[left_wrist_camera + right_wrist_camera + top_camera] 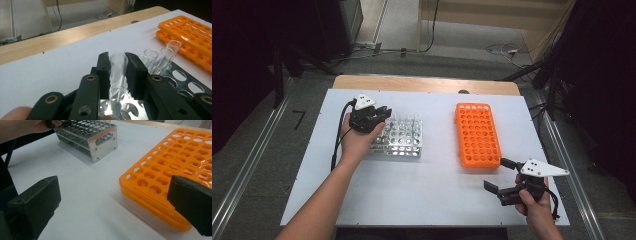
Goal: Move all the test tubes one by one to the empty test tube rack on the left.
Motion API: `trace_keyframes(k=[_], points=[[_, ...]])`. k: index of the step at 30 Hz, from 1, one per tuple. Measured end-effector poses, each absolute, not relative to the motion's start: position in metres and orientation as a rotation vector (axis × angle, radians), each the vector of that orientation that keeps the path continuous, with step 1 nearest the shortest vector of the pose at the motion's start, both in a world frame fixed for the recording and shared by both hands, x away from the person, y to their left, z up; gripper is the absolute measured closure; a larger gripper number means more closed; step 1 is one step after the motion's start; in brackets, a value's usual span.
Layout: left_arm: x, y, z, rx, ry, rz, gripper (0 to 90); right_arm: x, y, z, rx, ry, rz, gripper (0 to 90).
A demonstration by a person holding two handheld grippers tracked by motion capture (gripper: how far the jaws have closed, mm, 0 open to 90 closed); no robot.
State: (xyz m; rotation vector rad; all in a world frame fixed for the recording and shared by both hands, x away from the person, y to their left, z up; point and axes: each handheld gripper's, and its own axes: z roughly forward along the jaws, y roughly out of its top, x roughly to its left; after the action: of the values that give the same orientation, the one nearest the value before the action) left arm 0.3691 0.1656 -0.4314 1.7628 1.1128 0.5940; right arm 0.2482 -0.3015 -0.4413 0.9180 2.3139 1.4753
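Glass tube (117, 72) clamped by left gripper (117, 62) above metal rack's (404, 145) edge.

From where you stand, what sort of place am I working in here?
Probably a lab or test bench set up for recording. A white table holds a metal tube rack with clear test tubes and an empty orange rack, while cables trail over the floor behind.

A shiny metal rack (95, 138), clear glass tubes (172, 50), a glossy orange plastic tray (478, 135) and a matt white bench (412, 190) edged in wood are seen.
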Motion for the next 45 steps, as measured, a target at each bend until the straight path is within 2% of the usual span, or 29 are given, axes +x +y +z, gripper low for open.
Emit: trace_keyframes(k=[4, 8, 12, 15, 24, 45], points=[[0.365, 0.167, -0.428, 1.767, 1.138, 0.576, 64.8, 0.248, -0.302, -0.442, 0.922, 2.317, 1.474, 0.0], [0.359, 0.169, -0.426, 1.732, 1.14, 0.553, 49.6, 0.249, -0.302, -0.442, 0.923, 2.316, 1.472, 0.0], [0.351, 0.169, -0.427, 1.743, 1.127, 0.523, 29.3, 0.249, -0.302, -0.442, 0.926, 2.315, 1.469, 0.0], [0.341, 0.168, -0.429, 1.742, 1.101, 0.495, 18.5, 0.25, -0.303, -0.443, 0.931, 2.314, 1.468, 0.0], [0.301, 0.168, -0.424, 1.733, 0.986, 0.481, 0.4, 0.25, -0.304, -0.443, 0.934, 2.31, 1.466, 0.0], [0.216, 0.177, -0.432, 1.677, 0.882, 0.471, 0.0, 0.253, -0.308, -0.448, 0.954, 2.302, 1.439, 0.0]])
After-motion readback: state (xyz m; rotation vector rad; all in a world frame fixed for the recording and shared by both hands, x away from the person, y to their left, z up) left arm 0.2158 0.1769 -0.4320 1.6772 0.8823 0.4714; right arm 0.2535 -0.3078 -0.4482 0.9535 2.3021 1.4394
